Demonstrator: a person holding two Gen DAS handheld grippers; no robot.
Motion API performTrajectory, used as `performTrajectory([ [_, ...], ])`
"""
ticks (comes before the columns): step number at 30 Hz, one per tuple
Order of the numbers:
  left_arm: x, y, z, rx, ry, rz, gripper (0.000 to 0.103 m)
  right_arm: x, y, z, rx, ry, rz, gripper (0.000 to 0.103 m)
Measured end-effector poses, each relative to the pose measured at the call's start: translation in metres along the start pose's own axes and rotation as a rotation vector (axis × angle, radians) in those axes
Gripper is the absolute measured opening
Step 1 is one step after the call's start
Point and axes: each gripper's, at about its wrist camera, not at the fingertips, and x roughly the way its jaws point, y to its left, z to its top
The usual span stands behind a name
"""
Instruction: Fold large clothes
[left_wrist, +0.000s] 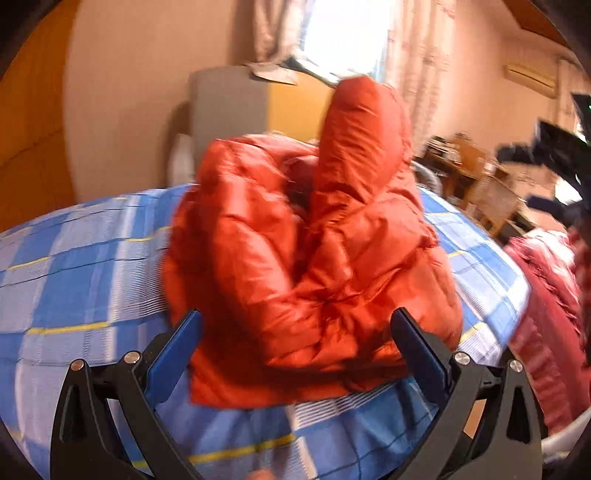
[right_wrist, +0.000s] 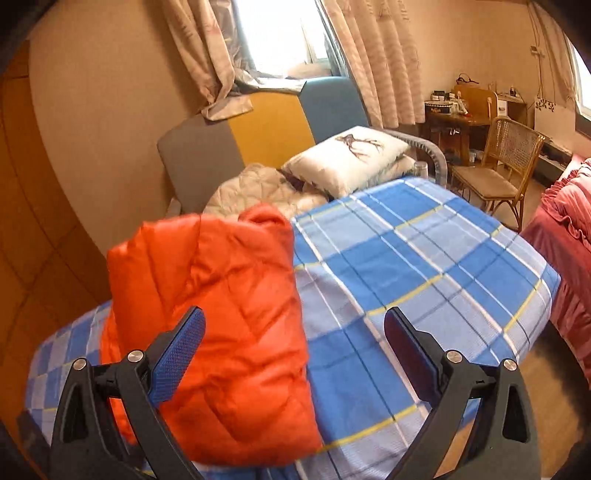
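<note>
The orange jacket lies bundled on the checked bed, mostly folded, needing tidying, while my left gripper and right gripper gape empty.

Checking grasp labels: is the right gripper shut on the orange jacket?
No, in the right wrist view the right gripper is open, both fingers spread wide, with the orange jacket lying free on the plaid bedsheet.

Left view: your left wrist camera sits low and close over the bed's near edge, facing along the open left gripper at the jacket and the window beyond.
Right view: yours sits higher at the near edge, facing up the bed over the open right gripper, jacket at left.
Shared: jacket, plaid sheet, headboard, curtains.
</note>
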Motion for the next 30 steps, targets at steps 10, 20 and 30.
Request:
performTrajectory([
  [10, 0.041, 0.014, 0.0, 0.168, 0.05, -0.191, 0.08, 0.025, 0.012, 0.014, 0.009, 0.059, 0.073, 0.097],
  [20, 0.036, 0.047, 0.009, 0.006, 0.063, -0.236, 0.097, 0.028, -0.031, 0.013, 0.057, 0.095, 0.086, 0.097],
  [30, 0.02, 0.049, -0.001, -0.453, 0.038, 0.18, 0.097, 0.014, -0.019, 0.02, 0.052, 0.051, 0.11, 0.097],
])
